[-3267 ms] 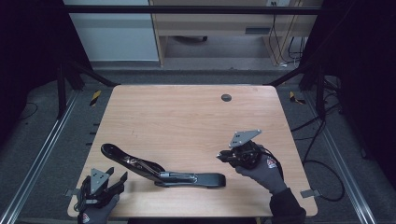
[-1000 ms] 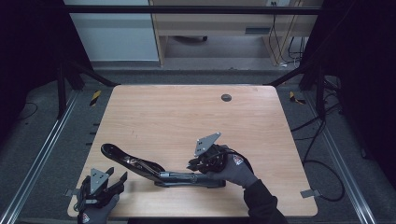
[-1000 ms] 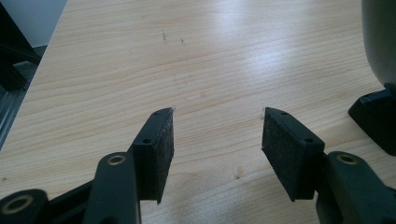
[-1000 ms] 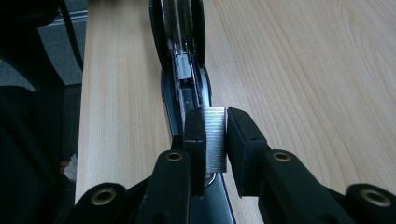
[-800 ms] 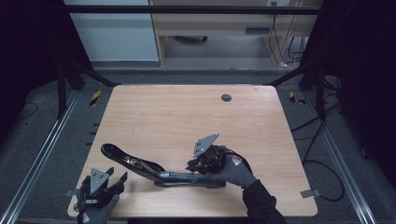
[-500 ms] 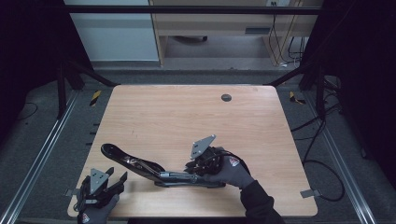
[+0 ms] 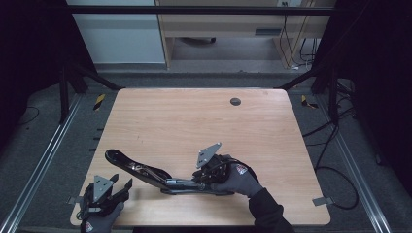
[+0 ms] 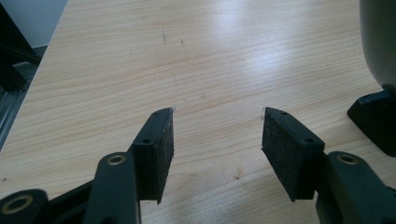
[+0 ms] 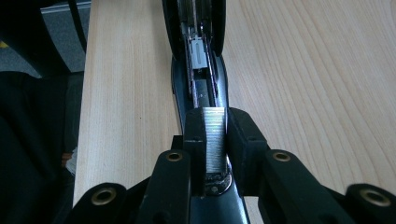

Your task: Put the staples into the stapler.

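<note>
Pale wood grain runs across the tabletop [image 7: 194, 116], and near its front edge lies an opened black stapler [image 7: 165, 174] — its long axis running left to right, the lid end raised at the far left and the base stretching toward the right.

At the near left corner the left tool [image 7: 121, 184] rests low over the wood, its jaws spread apart with nothing between the pads [image 8: 163, 149]; in the left gripper view bare tabletop shows through the gap, and a dark, blurred corner of what may be the stapler sits off at the right edge. This tool is just beside the stapler's left end, apart from it.

Further right, the right tool [image 7: 201, 182] is over the stapler's base end, held in a gloved hand [image 7: 240, 177]. In the right gripper view its jaws are clenched on a silvery strip of staples [image 9: 215, 140], the strip standing upright on edge between the pads, directly above the open staple channel [image 9: 203, 79]. The channel leads straight away from the tool, in line with the strip — so the coming move, as I judge it, turns on keeping the strip parallel to that channel and lowering it in.

A small red-and-white patch shows on the glove's back; its lettering is too small to read. No brand is legible on the stapler.
</note>
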